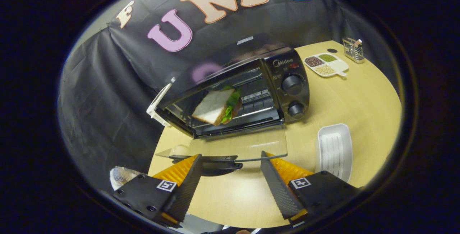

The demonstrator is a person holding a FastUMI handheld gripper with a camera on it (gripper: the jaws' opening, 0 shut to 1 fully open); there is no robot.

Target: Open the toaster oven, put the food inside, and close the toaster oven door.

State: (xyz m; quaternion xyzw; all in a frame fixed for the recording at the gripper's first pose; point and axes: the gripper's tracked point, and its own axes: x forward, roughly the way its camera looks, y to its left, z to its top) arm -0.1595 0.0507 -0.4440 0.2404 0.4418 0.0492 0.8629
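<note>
We see the gripper with its fingers spread wide and holding nothing. Their tips sit at the front edge of the lowered glass door, near its dark handle; whether they touch it we cannot tell. The gripper tilts, so the table slopes in the view. A white ridged tray lies by the table's near right edge, beside the door. Beyond the door the oven stands open with the sandwich on its rack, leaves showing along one side. The oven's panel reads "Midea" above two knobs. At the table's far edge sit a divided dish of grains and a clear holder.
</note>
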